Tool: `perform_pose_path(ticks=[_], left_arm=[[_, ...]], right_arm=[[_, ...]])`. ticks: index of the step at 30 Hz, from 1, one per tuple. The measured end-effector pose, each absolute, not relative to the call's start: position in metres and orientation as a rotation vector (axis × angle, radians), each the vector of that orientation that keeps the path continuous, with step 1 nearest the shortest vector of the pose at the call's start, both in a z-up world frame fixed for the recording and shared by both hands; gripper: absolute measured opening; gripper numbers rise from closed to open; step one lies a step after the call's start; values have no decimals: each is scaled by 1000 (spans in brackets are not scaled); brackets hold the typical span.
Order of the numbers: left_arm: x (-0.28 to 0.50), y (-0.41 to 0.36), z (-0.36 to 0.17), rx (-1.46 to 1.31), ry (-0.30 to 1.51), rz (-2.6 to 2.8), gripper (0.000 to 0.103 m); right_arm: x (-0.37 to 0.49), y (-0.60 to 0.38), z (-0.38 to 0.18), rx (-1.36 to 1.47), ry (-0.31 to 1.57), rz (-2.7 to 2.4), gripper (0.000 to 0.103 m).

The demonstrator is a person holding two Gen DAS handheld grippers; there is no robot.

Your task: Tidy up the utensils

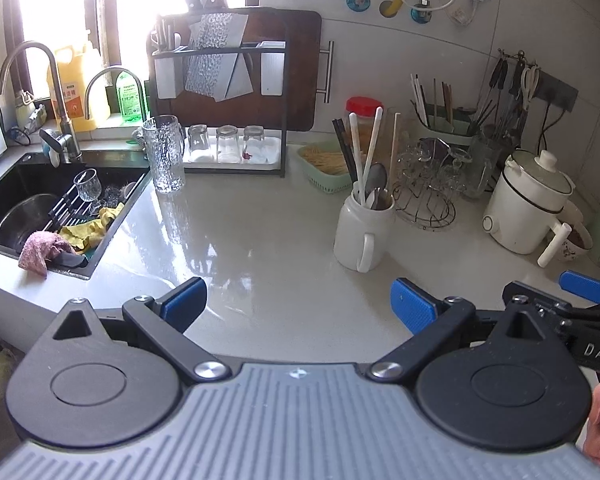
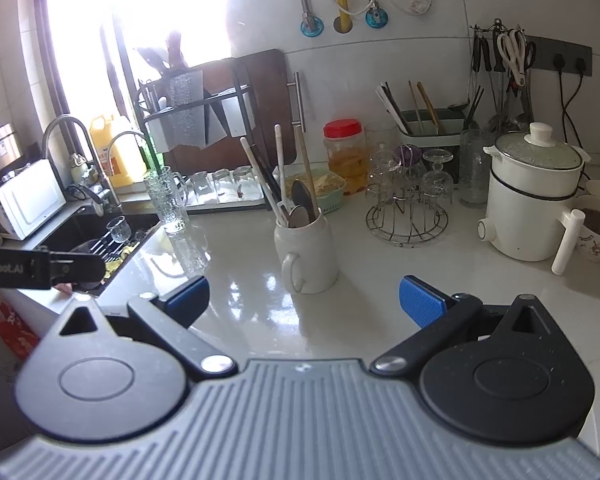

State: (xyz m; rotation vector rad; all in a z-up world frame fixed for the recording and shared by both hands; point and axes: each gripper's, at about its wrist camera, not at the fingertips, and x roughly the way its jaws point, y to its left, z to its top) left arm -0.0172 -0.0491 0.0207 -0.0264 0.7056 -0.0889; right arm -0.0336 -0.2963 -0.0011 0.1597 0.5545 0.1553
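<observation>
A white mug (image 1: 362, 230) stands on the pale counter and holds chopsticks, white sticks and metal spoons (image 1: 376, 180). It also shows in the right wrist view (image 2: 310, 250) with the spoons (image 2: 300, 200) upright in it. My left gripper (image 1: 298, 306) is open and empty, above the counter, short of the mug and to its left. My right gripper (image 2: 304, 300) is open and empty, just short of the mug. A green utensil holder (image 2: 428, 130) with more chopsticks stands at the back.
A black sink (image 1: 40, 208) with a glass, cloths and a bowl lies at the left. A tall glass mug (image 1: 165, 154), a glass rack (image 2: 408, 204), a white pot (image 2: 534, 192), a red-lidded jar (image 2: 345, 156) and a green basket (image 1: 328, 164) stand around.
</observation>
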Motion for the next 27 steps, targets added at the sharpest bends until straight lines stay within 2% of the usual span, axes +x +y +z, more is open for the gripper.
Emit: perform_pose_path(ticks=[27], left_arm=[[-18,-35,17,-33,705,-107,100]], right_arm=[[-37,-288,1,171,510,149,103]])
